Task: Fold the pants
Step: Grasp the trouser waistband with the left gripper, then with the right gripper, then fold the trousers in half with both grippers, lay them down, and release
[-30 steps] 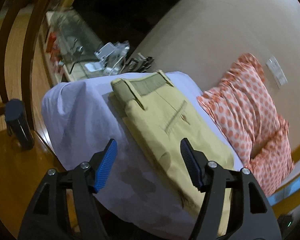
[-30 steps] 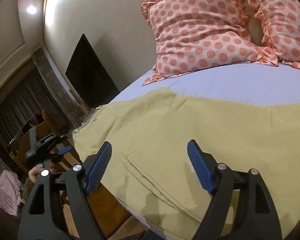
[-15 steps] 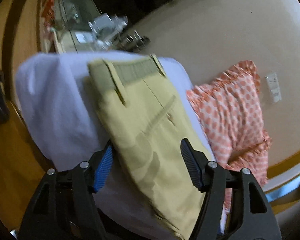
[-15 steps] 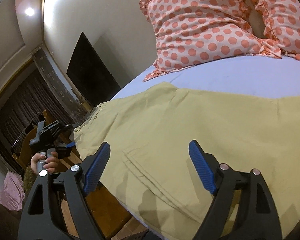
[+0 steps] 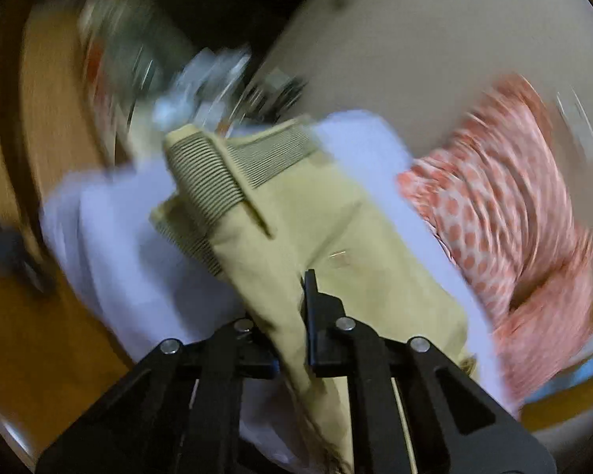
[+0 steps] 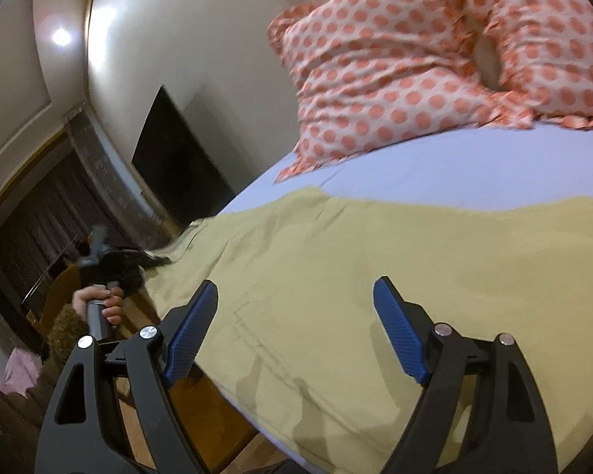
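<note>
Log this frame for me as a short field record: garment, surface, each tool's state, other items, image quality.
garment: khaki pants, spread flat, waistband edge lifted
surface: bed with lilac sheet
left tool: shut on the pants edge near the waistband
right tool: open, over the pants, holding nothing
other items: polka-dot pillow at the wall end of the bed
image quality: left wrist view motion-blurred; right wrist view sharp
</note>
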Demonstrator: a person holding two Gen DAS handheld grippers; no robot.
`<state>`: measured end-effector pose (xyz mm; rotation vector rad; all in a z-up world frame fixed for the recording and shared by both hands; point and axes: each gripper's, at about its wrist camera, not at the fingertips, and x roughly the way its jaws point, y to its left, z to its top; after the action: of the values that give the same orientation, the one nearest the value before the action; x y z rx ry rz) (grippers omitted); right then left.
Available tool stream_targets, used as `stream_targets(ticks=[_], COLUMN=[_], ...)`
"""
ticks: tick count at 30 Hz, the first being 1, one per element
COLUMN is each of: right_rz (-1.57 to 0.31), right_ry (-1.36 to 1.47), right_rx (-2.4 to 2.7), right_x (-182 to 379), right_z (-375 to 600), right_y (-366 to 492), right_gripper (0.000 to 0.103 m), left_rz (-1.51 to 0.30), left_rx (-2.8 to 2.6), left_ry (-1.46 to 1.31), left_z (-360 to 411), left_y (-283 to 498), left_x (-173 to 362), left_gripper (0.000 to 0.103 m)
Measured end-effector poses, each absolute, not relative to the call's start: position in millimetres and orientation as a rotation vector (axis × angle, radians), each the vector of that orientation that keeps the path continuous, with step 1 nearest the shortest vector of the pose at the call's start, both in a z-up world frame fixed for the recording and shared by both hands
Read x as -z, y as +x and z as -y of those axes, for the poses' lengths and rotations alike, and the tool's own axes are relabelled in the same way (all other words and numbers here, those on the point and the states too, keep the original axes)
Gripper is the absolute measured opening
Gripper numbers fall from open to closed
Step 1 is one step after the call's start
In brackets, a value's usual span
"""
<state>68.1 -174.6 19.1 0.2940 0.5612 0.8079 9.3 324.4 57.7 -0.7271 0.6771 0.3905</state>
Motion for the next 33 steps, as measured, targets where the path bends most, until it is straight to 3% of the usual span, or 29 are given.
stream_targets(ticks=[4,8,11,15,19,22,27,33], right_rz=[-0.496,-0.449,-0.434,-0.488,-0.594,-0.676,-0.745,-0.733], right_ry=[0.371,0.489,0.579,0.697,0.691,0.656,0.573,0.571], right_rx=[-0.689,-0.519,-0.425,-0.426,-0.447,-0.474,-0.464,-0.525], right_x=[-25.0,-27.6,-25.2,-11.0,2.2,11.6,20.4,22.5], right_z=[224.5,292.1,334.6,366.6,361.7,348.1,330.1,328.3], right_y=[66.0,62.4,56.2,56.5,72.3,86.6,102.3,108.6], right_gripper=[0.083,0.083,0.083,0.083,0.082,0.070,0.047,0.045], left_rz=[-0.585,-0.506,-0.518,-0.600,-0.608,-0.611,-0.651,-0.844], left_rx=[-0.245,0.040,0.293,0.472,0.489,0.533,0.561,0.252], left_ry=[-0.326,0.003,0.179,0.431,0.527,0.476,0.194,-0.169], left_z=[-209.2,-60.5,43.7,141.8,157.2,143.3,68.1,-63.4], left_y=[40.4,47.9,37.9,18.0,1.2,-8.2,-6.3,78.5], left_x=[-141.1,-169.4,-147.2,-70.5,-34.0,-47.2,-82.8,-59.3], left_gripper=[0.008,0.009,0.009,0.009,0.014,0.025,0.045,0.050])
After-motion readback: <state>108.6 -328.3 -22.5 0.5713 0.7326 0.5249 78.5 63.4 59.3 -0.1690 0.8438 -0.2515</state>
